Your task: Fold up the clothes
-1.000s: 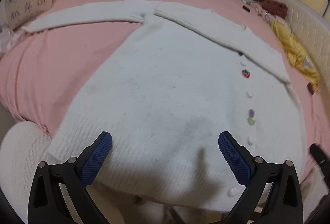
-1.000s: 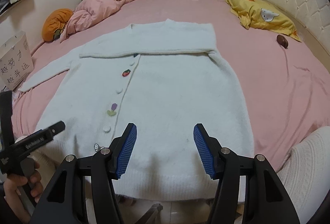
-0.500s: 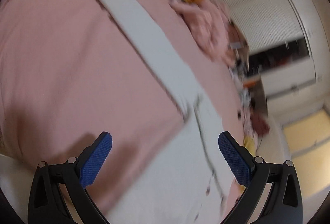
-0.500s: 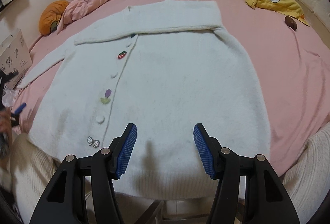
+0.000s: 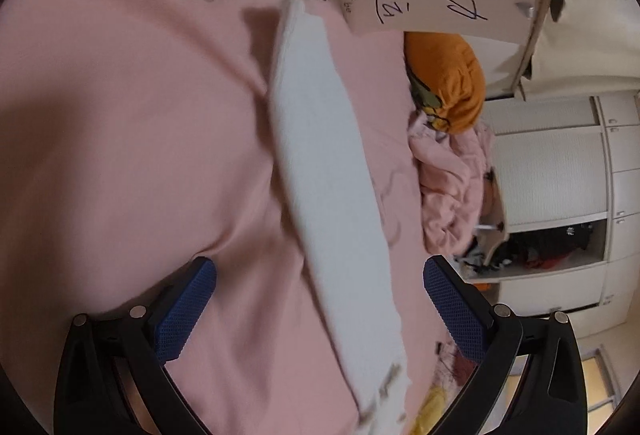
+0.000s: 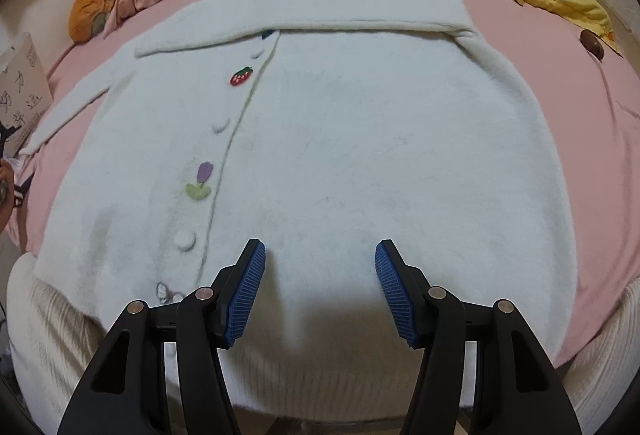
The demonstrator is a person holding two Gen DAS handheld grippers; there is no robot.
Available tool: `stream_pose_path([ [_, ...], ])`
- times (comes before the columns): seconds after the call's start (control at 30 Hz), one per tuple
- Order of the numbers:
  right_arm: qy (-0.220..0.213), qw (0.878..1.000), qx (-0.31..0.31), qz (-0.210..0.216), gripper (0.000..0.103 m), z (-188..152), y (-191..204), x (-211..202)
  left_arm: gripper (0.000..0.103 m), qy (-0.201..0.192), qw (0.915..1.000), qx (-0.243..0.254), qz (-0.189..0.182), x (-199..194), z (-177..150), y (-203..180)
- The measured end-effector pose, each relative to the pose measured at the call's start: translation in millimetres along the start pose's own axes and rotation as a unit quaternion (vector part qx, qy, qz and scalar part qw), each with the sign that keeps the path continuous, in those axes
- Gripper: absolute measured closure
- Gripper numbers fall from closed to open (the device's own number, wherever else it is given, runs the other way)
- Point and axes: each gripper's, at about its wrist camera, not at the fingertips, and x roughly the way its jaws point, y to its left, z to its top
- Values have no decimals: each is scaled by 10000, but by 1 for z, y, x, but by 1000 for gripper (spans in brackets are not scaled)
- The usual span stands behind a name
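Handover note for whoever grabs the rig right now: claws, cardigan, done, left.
Left claw: open, empty, above the unfolded sleeve that lies straight on the pink bed sheet.
Right claw: open, empty, above the hem of the white cardigan.
Cardigan: flat, buttoned side up, on the bed.
Done: one sleeve lies folded across the chest below the collar.
Left: fold in the outstretched sleeve, then fold the body. Nothing is gripped yet.
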Motion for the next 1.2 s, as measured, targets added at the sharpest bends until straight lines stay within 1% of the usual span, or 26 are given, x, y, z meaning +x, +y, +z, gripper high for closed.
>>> stream_pose_path([
  [0.03,-8,10000,-20,-40,45,2,1,2,0,-44,9999,111,77,10,4,-7],
  [0.1,-29,9999,-97,-129,45,3,5,6,0,62,9994,318,155,34,13,-17],
  [0.13,-35,9997,-145,-182,43,4,7,8,0,137,9987,407,262,48,19,-22],
  [0.23,-59,9992,-287,-277,38,5,12,12,0,139,9976,548,406,69,38,-28],
  [0.37,-105,9985,-402,-345,36,7,16,14,0,131,9959,825,350,78,51,-32],
  [0.5,-129,9988,-366,-286,36,7,15,14,0,196,9905,1305,379,79,47,-35],
  [0.53,-137,9988,-370,-277,36,7,14,14,4,165,9896,1371,411,78,46,-35],
  [0.57,-135,9988,-378,-277,36,7,15,14,11,94,9887,1422,470,75,45,-34],
  [0.6,-142,9988,-377,-267,36,7,15,14,35,21,9873,1466,608,75,46,-33],
  [0.63,-144,9989,-366,-253,36,7,14,14,74,-22,9866,1470,710,75,47,-31],
  [0.67,-143,9990,-349,-238,36,8,13,13,93,50,9889,1326,673,75,49,-26],
  [0.73,-140,9992,-315,-207,36,8,11,13,91,177,9924,1059,601,77,54,-16],
  [0.77,-141,9992,-306,-200,36,8,12,13,91,170,9927,1042,585,76,54,-16],
  [0.8,-138,9993,-294,-201,36,8,14,13,92,144,9918,1114,611,74,52,-20],
  [0.93,-161,9996,-226,-111,36,9,12,10,92,-2,9825,1755,628,65,34,-52],
  [1.03,-172,9998,-121,6,36,10,9,8,92,132,9774,2097,252,61,8,-90],
  [1.07,-170,9998,-94,43,36,11,7,8,92,240,9735,2269,166,62,-4,-106],
  [1.1,-180,9998,-78,83,36,11,6,7,92,378,9677,2491,41,64,-20,-125],
  [1.2,-219,9995,-34,226,36,10,4,4,92,784,9480,3068,-321,69,-67,-175],
])
